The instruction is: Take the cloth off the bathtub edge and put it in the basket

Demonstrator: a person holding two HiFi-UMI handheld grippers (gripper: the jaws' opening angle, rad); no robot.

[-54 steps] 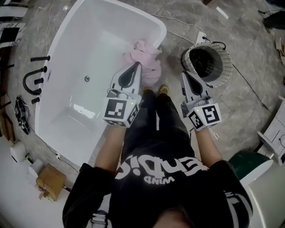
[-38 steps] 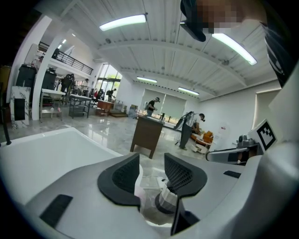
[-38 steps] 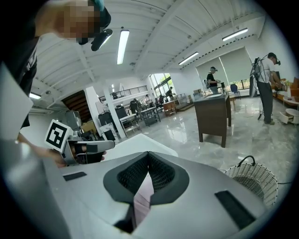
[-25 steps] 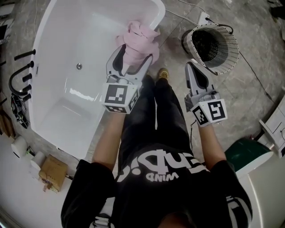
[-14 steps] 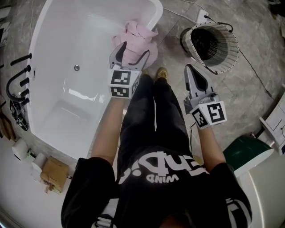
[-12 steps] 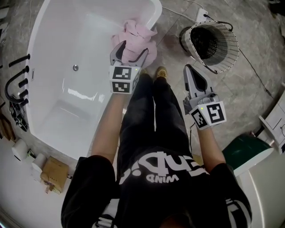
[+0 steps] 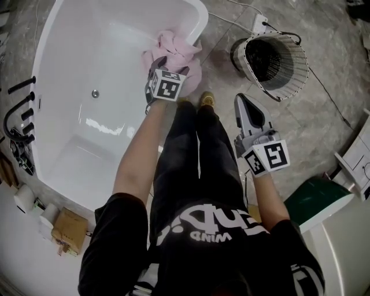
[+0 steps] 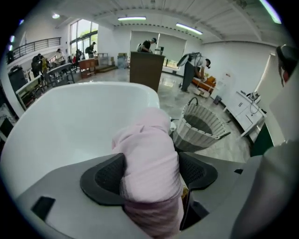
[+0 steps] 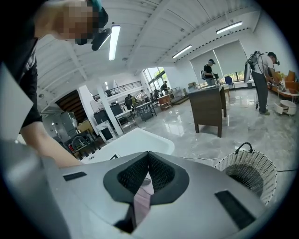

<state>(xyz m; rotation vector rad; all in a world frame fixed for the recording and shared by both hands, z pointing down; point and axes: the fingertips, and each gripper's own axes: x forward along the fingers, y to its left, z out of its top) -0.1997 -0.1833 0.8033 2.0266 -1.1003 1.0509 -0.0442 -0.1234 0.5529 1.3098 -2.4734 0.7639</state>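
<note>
Gripping crumpled pink cloth (image 8: 149, 144) in left tongs (image 8: 150, 176)

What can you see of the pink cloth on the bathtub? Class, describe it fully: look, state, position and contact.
The pink cloth looks like soft, faintly ribbed fabric, bunched into a crumpled heap of folds rather than spread flat. It is draped over the white bathtub rim near one rounded end, with part hanging down outside. The left gripper is closed on its bunched top, pressing it from both sides. It is not yet lifted clear and lies apart from the basket.
</note>
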